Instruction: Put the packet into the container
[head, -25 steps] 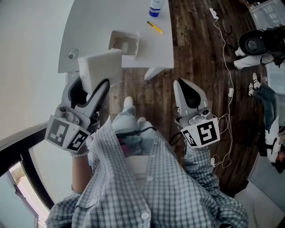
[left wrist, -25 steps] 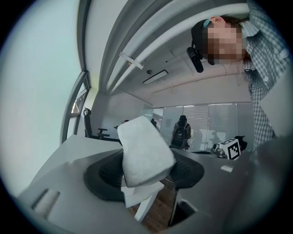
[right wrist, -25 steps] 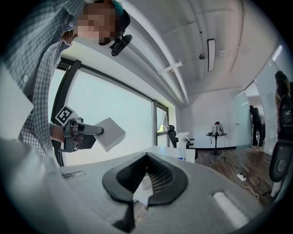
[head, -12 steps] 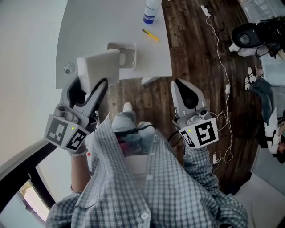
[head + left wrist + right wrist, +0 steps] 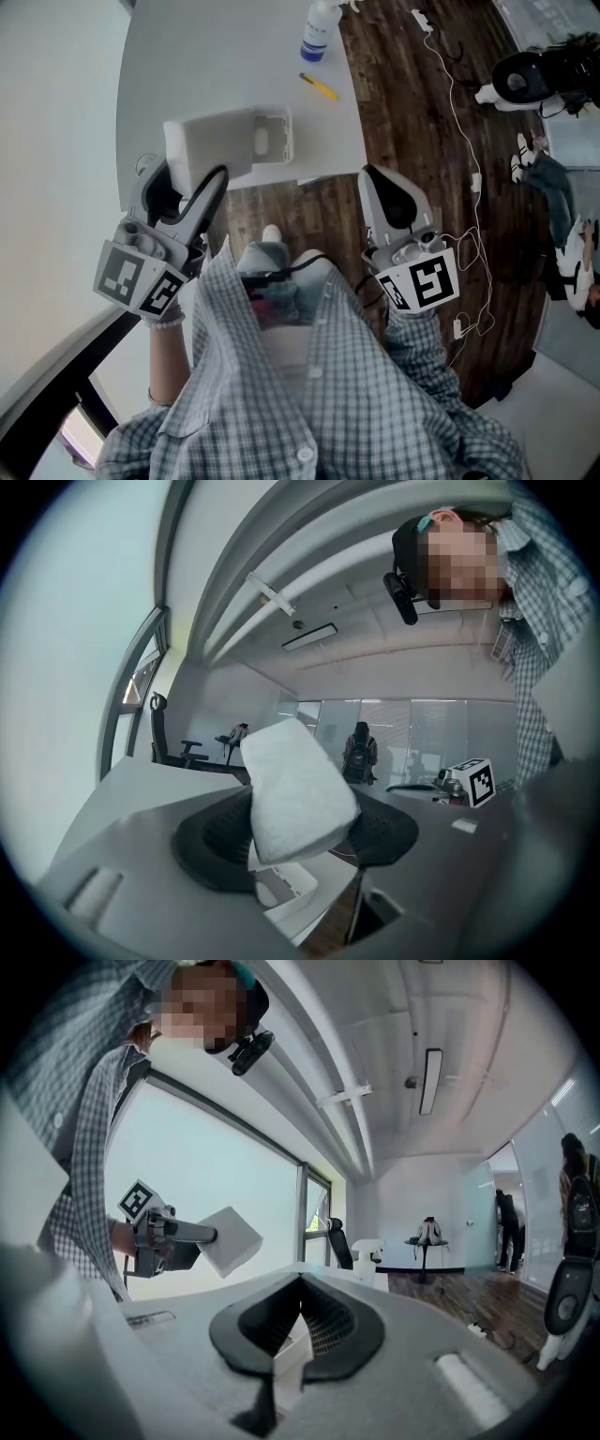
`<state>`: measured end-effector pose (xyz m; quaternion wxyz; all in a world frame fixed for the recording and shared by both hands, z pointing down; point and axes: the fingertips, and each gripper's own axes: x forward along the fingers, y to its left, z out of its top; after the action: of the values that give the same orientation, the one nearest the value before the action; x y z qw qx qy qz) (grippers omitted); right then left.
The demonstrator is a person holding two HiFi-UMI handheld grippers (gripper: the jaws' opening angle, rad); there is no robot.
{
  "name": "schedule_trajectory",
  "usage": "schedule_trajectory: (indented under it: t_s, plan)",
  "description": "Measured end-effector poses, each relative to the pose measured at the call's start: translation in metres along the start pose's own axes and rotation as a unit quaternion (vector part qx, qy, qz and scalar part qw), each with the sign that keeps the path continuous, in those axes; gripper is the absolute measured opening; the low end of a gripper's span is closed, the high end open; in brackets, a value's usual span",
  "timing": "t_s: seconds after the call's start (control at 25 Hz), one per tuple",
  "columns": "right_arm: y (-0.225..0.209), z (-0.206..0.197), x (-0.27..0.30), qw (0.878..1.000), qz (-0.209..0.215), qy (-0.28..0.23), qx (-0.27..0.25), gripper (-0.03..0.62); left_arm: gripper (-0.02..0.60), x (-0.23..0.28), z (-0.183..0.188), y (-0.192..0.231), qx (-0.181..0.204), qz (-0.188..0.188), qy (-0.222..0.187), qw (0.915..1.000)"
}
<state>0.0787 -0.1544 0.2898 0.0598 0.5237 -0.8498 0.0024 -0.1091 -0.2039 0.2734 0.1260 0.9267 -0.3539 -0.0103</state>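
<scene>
Head view: my left tongs (image 5: 187,192) are clamped on the white packet (image 5: 211,145), which sits up over the near edge of the tabletop (image 5: 216,56). The packet hides the jaw tips and the left part of the container (image 5: 270,141), an open white box on the tabletop right beside it. Can't tell if the two touch. My right tongs (image 5: 380,183) hang over the wood floor (image 5: 412,112), closed up with nothing in them. Further along the tabletop there's a spray bottle (image 5: 319,28), cut off at the top, and a yellow pen (image 5: 321,86). A white cable (image 5: 469,141) trails across the floor. My checked shirt (image 5: 309,394) fills the bottom of the shot.

Left gripper view: both pads press on the packet. It's tilted and blocks a lot of the room. A bit of the container shows under it, through the gap.

Right gripper view: the jaws meet at the tips, nothing gripped. There's a white sliver behind them, tabletop or container, no idea which. The packet is off to the left against the window (image 5: 216,1166).
</scene>
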Motion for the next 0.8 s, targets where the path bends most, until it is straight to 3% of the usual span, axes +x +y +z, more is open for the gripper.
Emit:
schedule_trajectory:
  t_s: [0.44,0.8]
  plan:
    - [-0.007,-0.004,0.004,1.000,-0.015,0.021,-0.002,-0.002,0.272,0.008,-0.006,0.010,-0.012,-0.017,0.003,0.9998]
    - [-0.016,0.005,0.027,1.000,0.022,0.017,-0.009,-0.002,0.272,0.012,-0.003,0.017,-0.016,0.015,0.000,0.9998]
